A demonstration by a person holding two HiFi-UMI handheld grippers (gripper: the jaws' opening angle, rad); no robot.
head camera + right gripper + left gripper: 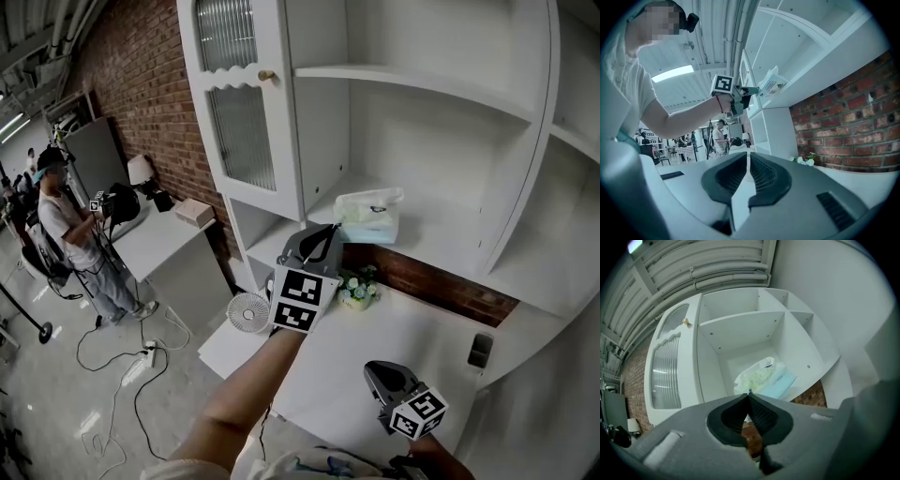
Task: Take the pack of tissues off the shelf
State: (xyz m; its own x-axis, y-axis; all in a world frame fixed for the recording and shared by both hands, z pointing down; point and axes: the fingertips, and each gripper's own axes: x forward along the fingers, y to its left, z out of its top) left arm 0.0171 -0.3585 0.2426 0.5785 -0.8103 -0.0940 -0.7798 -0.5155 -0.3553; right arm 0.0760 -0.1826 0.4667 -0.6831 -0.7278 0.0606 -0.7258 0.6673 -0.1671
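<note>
The pack of tissues [368,216], pale green and blue in clear wrap, lies on the lower shelf of the white cupboard [441,248]. My left gripper [333,231] is held level just left of the pack, its tips a short way from the wrap, shut with nothing in it. In the left gripper view the pack [764,378] sits straight beyond the closed tips [749,393]. My right gripper [373,373] hangs low over the white table [394,328], shut and empty. Its own view shows the closed jaws [748,155], the left gripper [743,93] and the pack [771,84] up on the shelf.
A small pot of white flowers [357,289] stands on the table below the shelf. The ribbed-glass cupboard door [239,103] hangs to the left of the shelf. A dark flat object [480,350] lies at the table's right. A small fan [247,312] and a person [70,230] are further left.
</note>
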